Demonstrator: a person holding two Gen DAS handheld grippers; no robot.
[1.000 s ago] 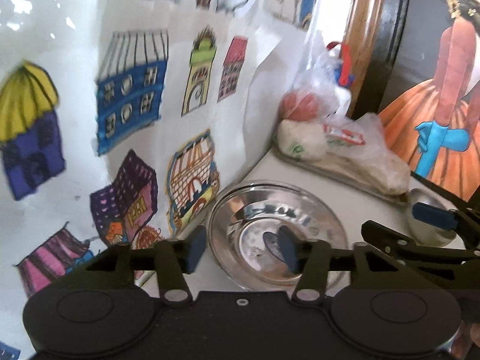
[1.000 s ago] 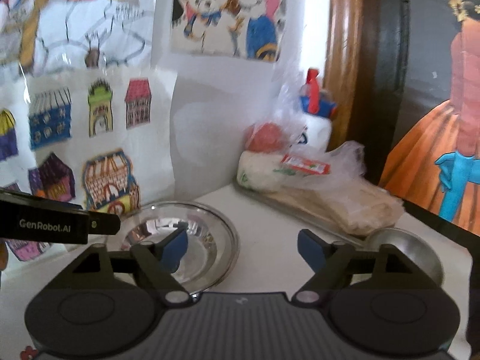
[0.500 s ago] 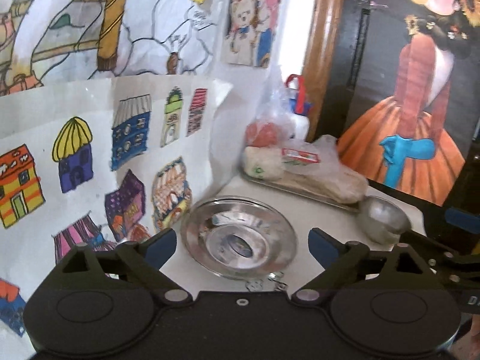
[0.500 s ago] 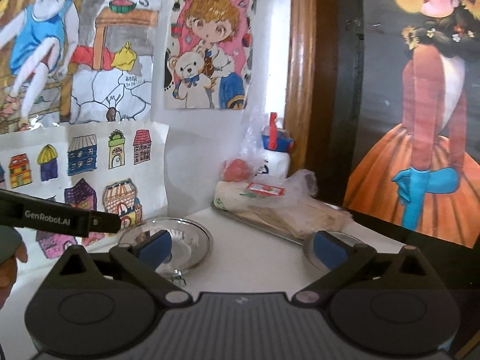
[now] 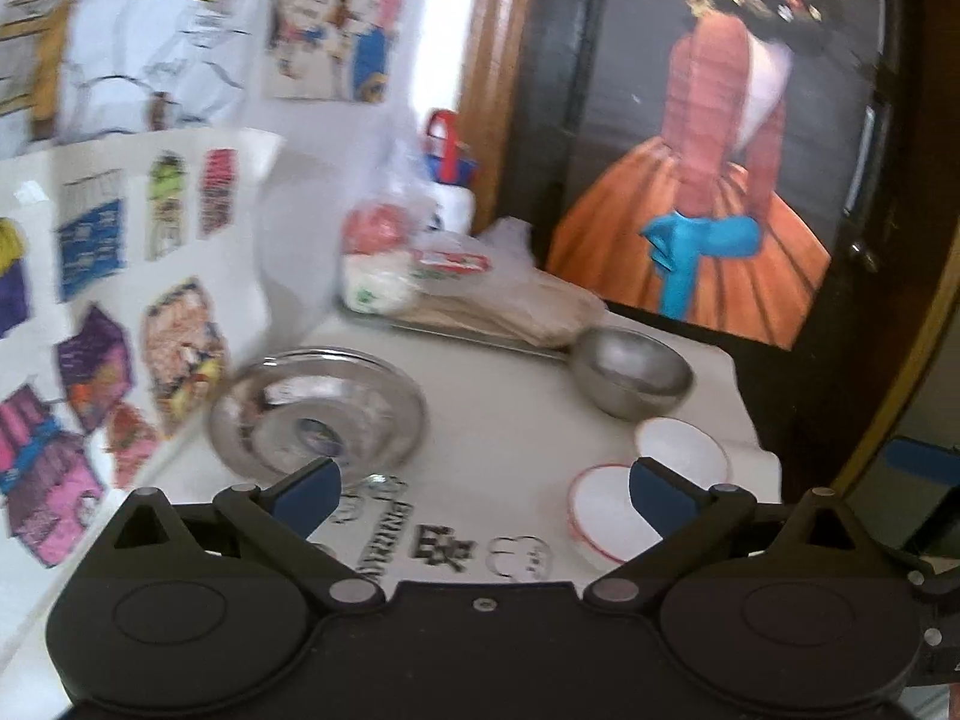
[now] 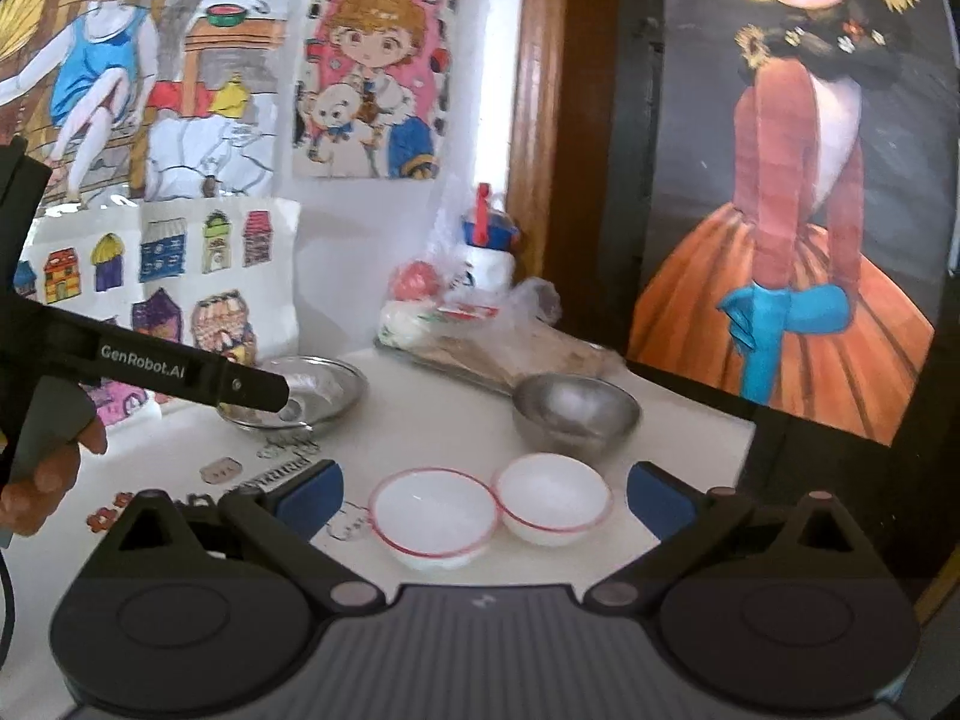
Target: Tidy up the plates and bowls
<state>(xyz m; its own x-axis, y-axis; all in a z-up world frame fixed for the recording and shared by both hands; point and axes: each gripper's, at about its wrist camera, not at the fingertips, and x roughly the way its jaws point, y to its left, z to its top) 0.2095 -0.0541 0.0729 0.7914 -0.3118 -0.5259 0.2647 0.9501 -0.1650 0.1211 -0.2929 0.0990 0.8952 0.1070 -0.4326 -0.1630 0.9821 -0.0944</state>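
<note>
A steel plate (image 5: 318, 420) lies at the table's back left, by the wall drawings. To its right stands a steel bowl (image 5: 630, 369). In front of that bowl sit two white bowls with red rims, side by side and touching (image 6: 432, 510) (image 6: 552, 495). My left gripper (image 5: 483, 489) hovers just short of the plate with its jaws opening and nothing between them. My right gripper (image 6: 483, 489) is open and empty, close in front of the two white bowls. In the right wrist view the plate (image 6: 324, 387) is partly hidden behind the left tool's black arm (image 6: 180, 369).
A metal tray (image 5: 456, 330) with bagged food lies at the back against the wall, and a white bottle (image 6: 486, 258) with a blue and red cap stands behind it. The table's right edge (image 6: 744, 450) borders a dark painted door. A hand (image 6: 42, 468) grips the left tool.
Both grippers have drawn back from the plate and opened wider. The left jaws, which straddled the plate's rim, have let go. The steel bowl and white bowls have come into view.
</note>
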